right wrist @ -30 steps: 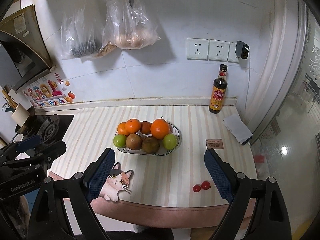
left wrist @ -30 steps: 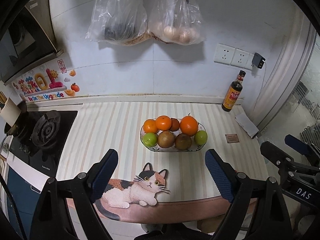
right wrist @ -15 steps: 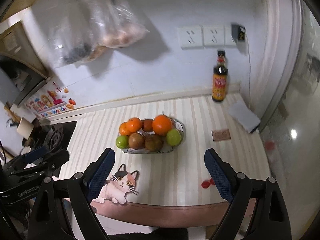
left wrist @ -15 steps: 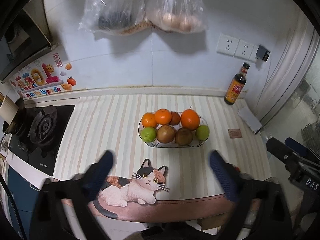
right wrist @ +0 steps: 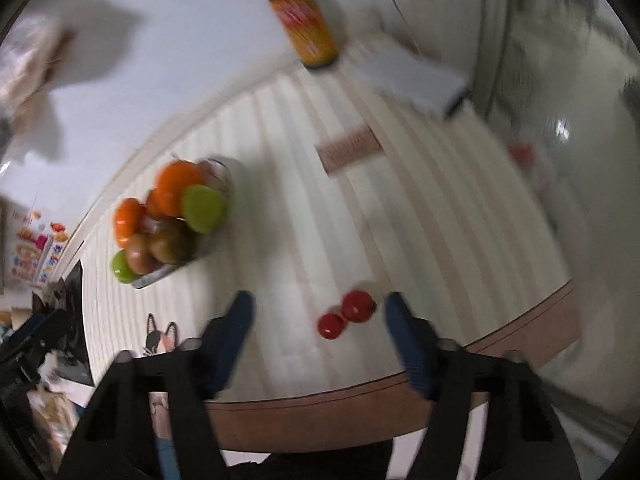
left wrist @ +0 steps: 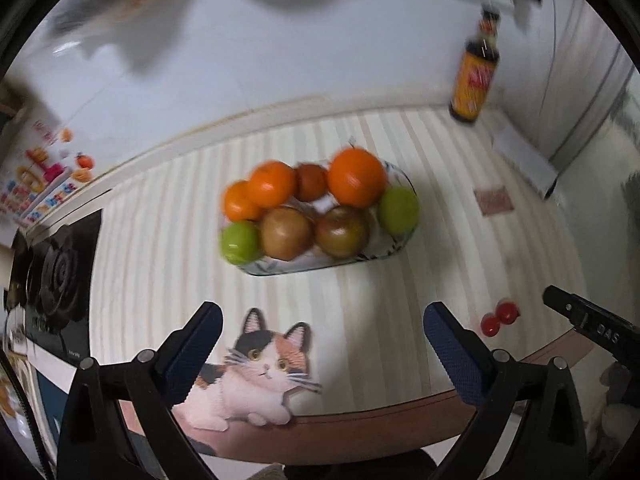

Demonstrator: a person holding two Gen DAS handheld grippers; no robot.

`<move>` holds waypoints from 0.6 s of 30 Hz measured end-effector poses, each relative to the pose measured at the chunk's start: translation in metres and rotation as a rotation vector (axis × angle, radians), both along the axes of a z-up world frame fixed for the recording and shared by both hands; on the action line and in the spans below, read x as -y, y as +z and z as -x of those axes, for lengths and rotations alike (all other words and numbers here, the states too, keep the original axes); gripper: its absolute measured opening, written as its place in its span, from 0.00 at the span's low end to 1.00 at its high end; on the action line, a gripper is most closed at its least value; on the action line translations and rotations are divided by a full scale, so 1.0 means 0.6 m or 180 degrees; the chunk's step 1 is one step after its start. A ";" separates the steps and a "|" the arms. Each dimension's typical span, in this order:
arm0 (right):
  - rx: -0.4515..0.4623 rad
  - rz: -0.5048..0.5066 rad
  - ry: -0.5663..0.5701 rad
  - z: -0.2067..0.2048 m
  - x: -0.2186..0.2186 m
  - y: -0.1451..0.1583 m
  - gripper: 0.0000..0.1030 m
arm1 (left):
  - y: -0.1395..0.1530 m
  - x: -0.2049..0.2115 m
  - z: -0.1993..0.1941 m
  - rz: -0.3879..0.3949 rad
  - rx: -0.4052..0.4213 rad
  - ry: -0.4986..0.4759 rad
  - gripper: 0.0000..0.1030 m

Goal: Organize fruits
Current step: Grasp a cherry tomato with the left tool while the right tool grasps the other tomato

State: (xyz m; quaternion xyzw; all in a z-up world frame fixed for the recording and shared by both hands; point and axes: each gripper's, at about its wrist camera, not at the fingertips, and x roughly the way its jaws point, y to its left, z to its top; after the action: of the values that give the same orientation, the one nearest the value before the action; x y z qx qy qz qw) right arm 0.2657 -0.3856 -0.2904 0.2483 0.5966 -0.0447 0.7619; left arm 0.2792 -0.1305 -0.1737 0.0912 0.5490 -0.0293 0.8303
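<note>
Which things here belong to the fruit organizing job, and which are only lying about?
For the job:
- two small red fruits, loose on the counter
- fruit bowl
- right gripper, open

Lying about:
- sauce bottle
- cat mat
- stove

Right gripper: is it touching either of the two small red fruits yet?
Apart. In the right wrist view the right gripper is open, and striped counter shows between each blue finger and the two small red fruits lying between them.

Both grippers hover with jaws spread wide and empty: the left gripper (left wrist: 320, 344) level, the right gripper (right wrist: 320, 324) tilted, its view blurred.
</note>
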 end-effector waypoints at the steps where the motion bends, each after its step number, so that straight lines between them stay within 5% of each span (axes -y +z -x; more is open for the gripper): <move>1: -0.0051 -0.0057 -0.0031 -0.003 0.007 -0.021 0.62 | -0.020 0.016 -0.007 -0.0079 -0.0049 -0.0042 1.00; 5: -0.0284 -0.0282 -0.0104 -0.012 0.022 -0.102 0.59 | -0.085 0.065 -0.026 -0.0245 -0.0297 -0.0185 1.00; 8: -0.0399 -0.0413 -0.0088 -0.018 0.022 -0.146 0.47 | -0.123 0.092 -0.034 -0.0308 -0.0454 -0.0247 1.00; 11: -0.0301 -0.0310 0.0029 -0.019 0.013 -0.145 0.31 | -0.153 0.114 -0.037 -0.0353 -0.0574 -0.0294 1.00; 18: -0.0161 -0.0240 -0.0193 0.005 0.064 -0.128 0.31 | -0.199 0.176 -0.035 -0.0128 -0.0883 -0.0495 1.00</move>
State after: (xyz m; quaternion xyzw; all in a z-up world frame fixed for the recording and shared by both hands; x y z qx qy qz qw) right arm 0.2628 -0.4242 -0.3675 0.2936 0.6091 -0.0516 0.7350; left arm 0.3001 -0.2359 -0.2931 0.1452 0.6502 -0.0948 0.7397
